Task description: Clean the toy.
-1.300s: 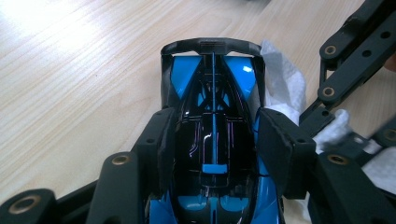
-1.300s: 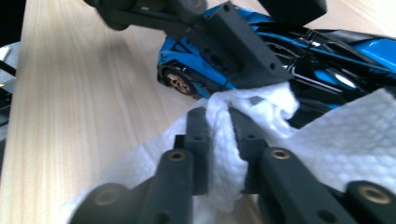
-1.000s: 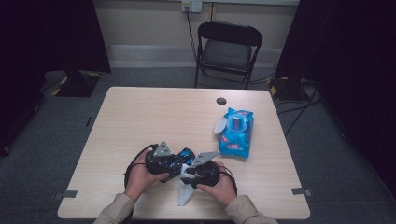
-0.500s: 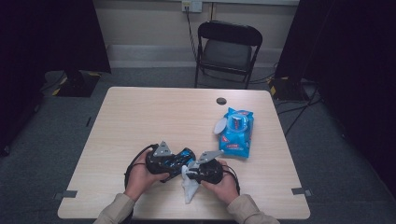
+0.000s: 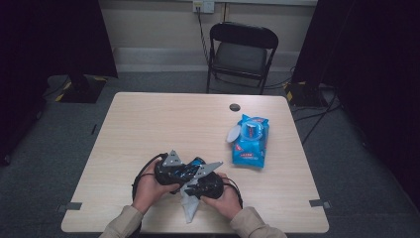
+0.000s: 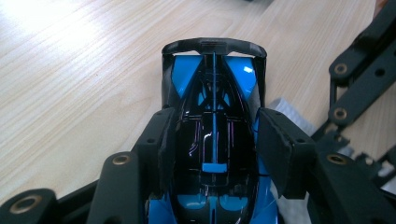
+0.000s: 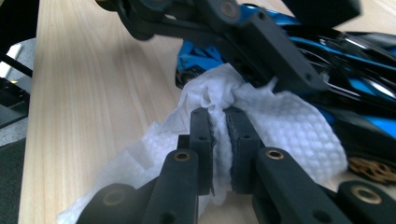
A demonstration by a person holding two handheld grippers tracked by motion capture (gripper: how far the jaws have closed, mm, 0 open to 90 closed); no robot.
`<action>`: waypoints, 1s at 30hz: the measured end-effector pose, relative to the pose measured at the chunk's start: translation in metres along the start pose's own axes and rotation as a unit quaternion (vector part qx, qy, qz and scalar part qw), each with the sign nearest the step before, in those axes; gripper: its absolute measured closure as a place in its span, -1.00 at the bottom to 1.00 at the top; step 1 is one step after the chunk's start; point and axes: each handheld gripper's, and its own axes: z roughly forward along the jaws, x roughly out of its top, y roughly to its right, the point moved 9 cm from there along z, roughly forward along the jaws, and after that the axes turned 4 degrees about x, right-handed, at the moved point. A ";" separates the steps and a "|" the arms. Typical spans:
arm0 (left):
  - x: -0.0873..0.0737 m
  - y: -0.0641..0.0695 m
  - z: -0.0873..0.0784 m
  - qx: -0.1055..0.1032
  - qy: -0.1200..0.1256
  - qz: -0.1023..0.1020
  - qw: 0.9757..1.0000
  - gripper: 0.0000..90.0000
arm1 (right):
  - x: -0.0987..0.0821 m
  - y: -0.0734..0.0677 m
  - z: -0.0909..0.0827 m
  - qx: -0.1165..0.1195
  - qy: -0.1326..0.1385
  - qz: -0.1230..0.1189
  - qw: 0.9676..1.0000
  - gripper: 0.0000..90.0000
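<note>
A blue and black toy race car (image 6: 214,121) sits between the pads of my left gripper (image 6: 219,137), which is shut on its body just above the table. From above, the car (image 5: 196,162) shows between both hands near the table's front edge. My right gripper (image 7: 219,126) has just been closing and now pinches a fold of a white textured wipe (image 7: 285,126). The wipe lies bunched against the side of the car (image 7: 359,79), right under a finger (image 7: 275,51) of the left gripper. The wipe's tail (image 5: 189,209) hangs below the right gripper (image 5: 199,184).
A blue pack of wet wipes (image 5: 251,141) with its white lid flipped open lies to the right of the hands. A small black round disc (image 5: 235,107) rests near the far edge of the wooden table (image 5: 148,124). A black folding chair (image 5: 242,49) stands behind it.
The right gripper's jaws have closed onto the wipe, and the hand has shifted slightly toward the car. The left hand and the car have stayed put.
</note>
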 end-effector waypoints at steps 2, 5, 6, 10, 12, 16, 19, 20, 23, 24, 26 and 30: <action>0.000 0.000 0.000 -0.001 0.000 -0.002 1.000 0.06 | 0.001 -0.001 0.001 0.001 -0.002 -0.002 1.000 0.85; 0.000 0.000 0.000 -0.001 0.000 -0.002 1.000 0.06 | 0.001 -0.002 0.001 0.006 0.002 0.002 1.000 0.85; 0.000 0.000 0.000 0.000 0.000 -0.003 1.000 0.06 | 0.001 -0.002 0.002 0.010 0.005 0.004 1.000 0.86; 0.000 0.001 0.000 0.000 0.000 -0.004 1.000 0.06 | 0.001 -0.009 0.005 0.023 0.009 0.005 1.000 0.87; 0.000 0.001 0.000 0.000 0.000 -0.004 1.000 0.06 | 0.003 -0.013 0.009 0.028 0.011 0.005 1.000 0.87; 0.000 0.000 0.000 0.000 0.002 -0.004 1.000 0.06 | 0.005 -0.015 0.012 0.031 0.013 0.000 0.999 0.87; 0.000 0.001 0.000 0.000 0.002 -0.005 1.000 0.06 | 0.005 -0.016 0.013 0.032 0.013 0.002 0.999 0.87; 0.000 0.000 0.000 0.000 0.001 -0.004 1.000 0.06 | 0.006 -0.016 0.014 0.032 0.013 0.001 0.999 0.87; 0.000 0.000 0.000 0.000 0.000 -0.006 1.000 0.06 | 0.006 -0.018 0.015 0.035 0.013 0.002 0.999 0.87; 0.000 0.000 0.000 0.001 0.000 -0.005 1.000 0.06 | 0.007 -0.019 0.016 0.034 0.014 0.001 0.999 0.87; 0.000 0.000 0.000 0.002 0.000 -0.005 1.000 0.06 | 0.007 -0.021 0.017 0.041 0.014 -0.002 0.999 0.87; 0.000 0.000 0.000 0.001 0.000 -0.007 1.000 0.07 | 0.007 -0.025 0.019 0.048 0.012 -0.008 0.999 0.87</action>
